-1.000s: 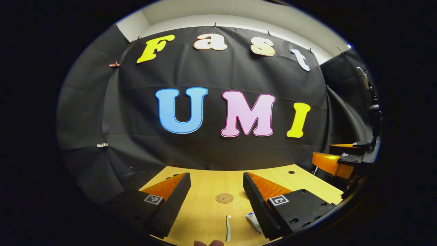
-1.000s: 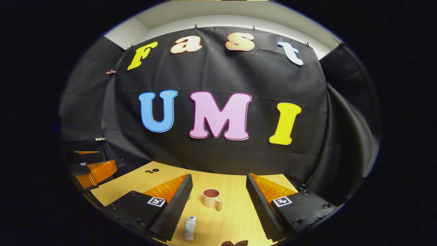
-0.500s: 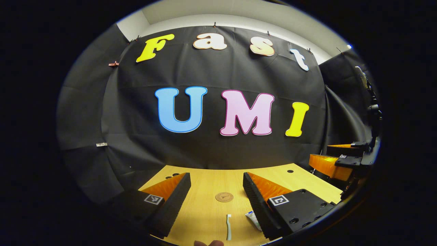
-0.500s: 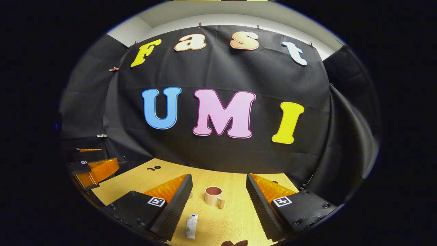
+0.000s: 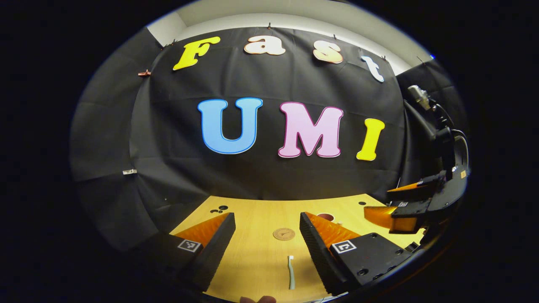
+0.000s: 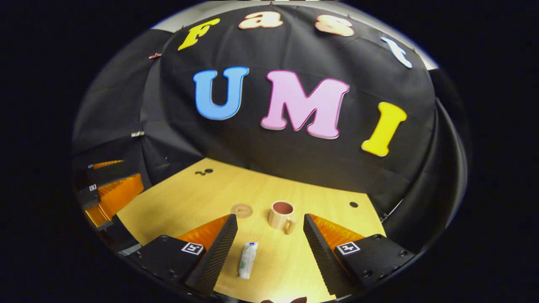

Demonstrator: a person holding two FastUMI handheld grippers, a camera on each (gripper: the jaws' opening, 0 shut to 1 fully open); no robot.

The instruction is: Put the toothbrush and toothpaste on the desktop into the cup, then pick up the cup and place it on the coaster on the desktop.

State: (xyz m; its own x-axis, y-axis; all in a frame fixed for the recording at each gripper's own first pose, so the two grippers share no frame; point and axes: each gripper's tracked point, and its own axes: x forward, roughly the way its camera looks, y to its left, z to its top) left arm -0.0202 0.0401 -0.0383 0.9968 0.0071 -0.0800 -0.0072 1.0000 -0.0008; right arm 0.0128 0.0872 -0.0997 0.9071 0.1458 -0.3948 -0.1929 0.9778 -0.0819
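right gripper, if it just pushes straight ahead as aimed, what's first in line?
Likely the toothpaste, lying between the open right gripper fingers near the left one; the cup stands beyond. Depth is hard to judge.

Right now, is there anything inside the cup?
In the right gripper view the cup stands upright on the desktop, its reddish-brown inner wall in sight, nothing sticking out. Its bottom is hidden by the rim. The toothpaste lies nearer.

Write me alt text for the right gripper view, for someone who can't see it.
The right gripper hangs open above a wooden desktop, with a toothpaste tube lying between its fingers. Farther off stand an empty cup with a handle and, just left of it, a round coaster. The left gripper shows at the left edge.
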